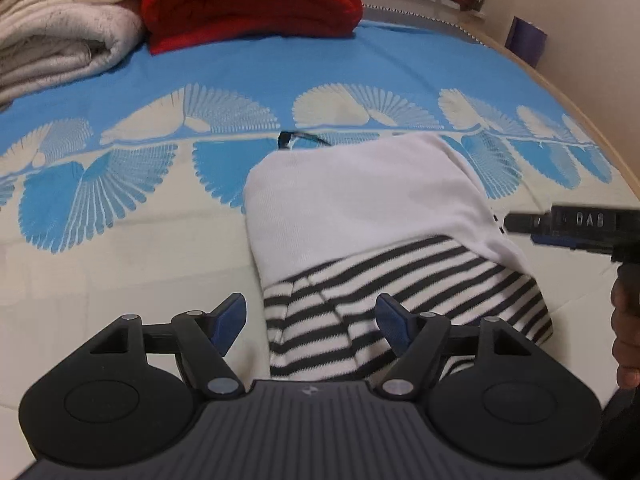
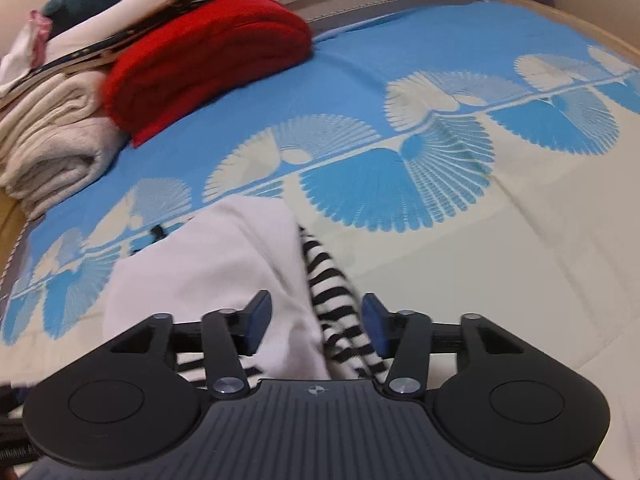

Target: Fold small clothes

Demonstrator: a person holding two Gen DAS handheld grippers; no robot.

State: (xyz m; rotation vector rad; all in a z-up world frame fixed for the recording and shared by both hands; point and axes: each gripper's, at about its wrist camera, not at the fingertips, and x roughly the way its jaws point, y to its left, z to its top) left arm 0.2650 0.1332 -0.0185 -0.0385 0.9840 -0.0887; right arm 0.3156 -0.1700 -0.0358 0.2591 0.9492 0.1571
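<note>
Small garment (image 1: 360, 216): white upper part, black-and-white striped lower part (image 1: 384, 300). Lies folded on the bed, white panel laid over the stripes, striped edge bunched along one side. A thin black strap shows at its far end.

Your left gripper (image 1: 311, 322) hovered open-jawed over folded garment (image 1: 372, 224), white layer atop black-and-white stripes, on blue-and-cream bedspread (image 1: 120, 216). Your right gripper (image 1: 520, 224) entered from right edge. Red blanket (image 1: 248, 0), cream blanket (image 1: 60, 20) lay beyond.
</note>
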